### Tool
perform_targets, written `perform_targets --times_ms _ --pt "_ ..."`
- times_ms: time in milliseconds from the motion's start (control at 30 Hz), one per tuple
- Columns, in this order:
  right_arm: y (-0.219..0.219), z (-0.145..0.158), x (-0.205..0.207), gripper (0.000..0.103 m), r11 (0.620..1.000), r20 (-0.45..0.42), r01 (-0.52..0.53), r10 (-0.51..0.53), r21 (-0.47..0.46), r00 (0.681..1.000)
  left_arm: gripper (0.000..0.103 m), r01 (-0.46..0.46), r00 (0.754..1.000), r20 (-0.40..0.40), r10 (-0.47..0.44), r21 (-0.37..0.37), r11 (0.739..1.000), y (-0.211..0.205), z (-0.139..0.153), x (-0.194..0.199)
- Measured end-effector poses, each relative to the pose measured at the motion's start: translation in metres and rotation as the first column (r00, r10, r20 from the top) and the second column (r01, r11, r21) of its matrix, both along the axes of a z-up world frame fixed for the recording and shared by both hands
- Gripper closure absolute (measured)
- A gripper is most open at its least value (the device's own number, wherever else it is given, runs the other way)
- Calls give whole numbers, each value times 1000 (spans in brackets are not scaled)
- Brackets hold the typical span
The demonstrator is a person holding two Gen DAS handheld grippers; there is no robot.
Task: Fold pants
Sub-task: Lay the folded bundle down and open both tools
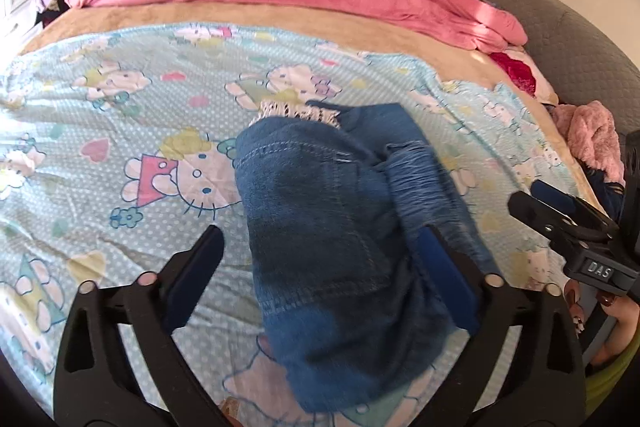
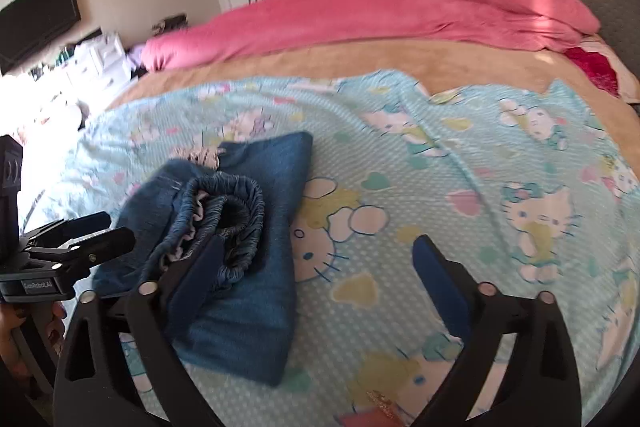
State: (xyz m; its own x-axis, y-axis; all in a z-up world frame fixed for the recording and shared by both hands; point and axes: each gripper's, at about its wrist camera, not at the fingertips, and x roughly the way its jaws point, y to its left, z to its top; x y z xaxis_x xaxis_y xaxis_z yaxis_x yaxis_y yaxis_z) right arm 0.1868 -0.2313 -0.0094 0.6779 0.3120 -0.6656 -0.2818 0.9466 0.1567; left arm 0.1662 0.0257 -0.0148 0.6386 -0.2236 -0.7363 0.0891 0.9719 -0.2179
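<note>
both jaws stand spread and empty: left gripper (image 1: 320,267) straddles the folded pants (image 1: 340,227), right gripper (image 2: 316,267) beside them on the bed (image 2: 460,155); folding looks finished.

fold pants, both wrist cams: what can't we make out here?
- Jeans, left wrist view: near end blurred and cut off by the lower edge between the open left claw.
- Jeans, right wrist view: near left corner hidden behind a finger of the open right claw.
- Fold layer count: unclear in both.
- Dresser clutter: overexposed, too small.
</note>
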Motion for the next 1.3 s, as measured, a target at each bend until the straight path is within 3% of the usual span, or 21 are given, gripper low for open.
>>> perform_targets --times_ms 300,633,800,967,1133,1300 --pt "-20 26 -46 5 1000 58 -3 1 30 998 9 -13 997 79 15 -28 1000 -2 28 -47" --pt "-19 39 -93 4 999 93 -50 48 19 995 9 -57 995 81 57 5 998 -6 26 -104" --pt "-17 31 -111 4 997 80 -71 71 -1 994 9 -64 996 66 64 9 998 -6 20 -128" --pt "-13 9 -125 4 996 12 -81 82 -24 997 9 -67 997 46 67 -1 998 -8 8 -147" --pt "-7 -10 -134 4 995 -47 -93 91 -31 995 9 -73 997 3 73 -4 997 -8 -7 -151" --pt "-2 -12 -137 4 994 -51 -104 102 -33 993 9 -85 996 -15 85 5 996 -8 -10 -152"
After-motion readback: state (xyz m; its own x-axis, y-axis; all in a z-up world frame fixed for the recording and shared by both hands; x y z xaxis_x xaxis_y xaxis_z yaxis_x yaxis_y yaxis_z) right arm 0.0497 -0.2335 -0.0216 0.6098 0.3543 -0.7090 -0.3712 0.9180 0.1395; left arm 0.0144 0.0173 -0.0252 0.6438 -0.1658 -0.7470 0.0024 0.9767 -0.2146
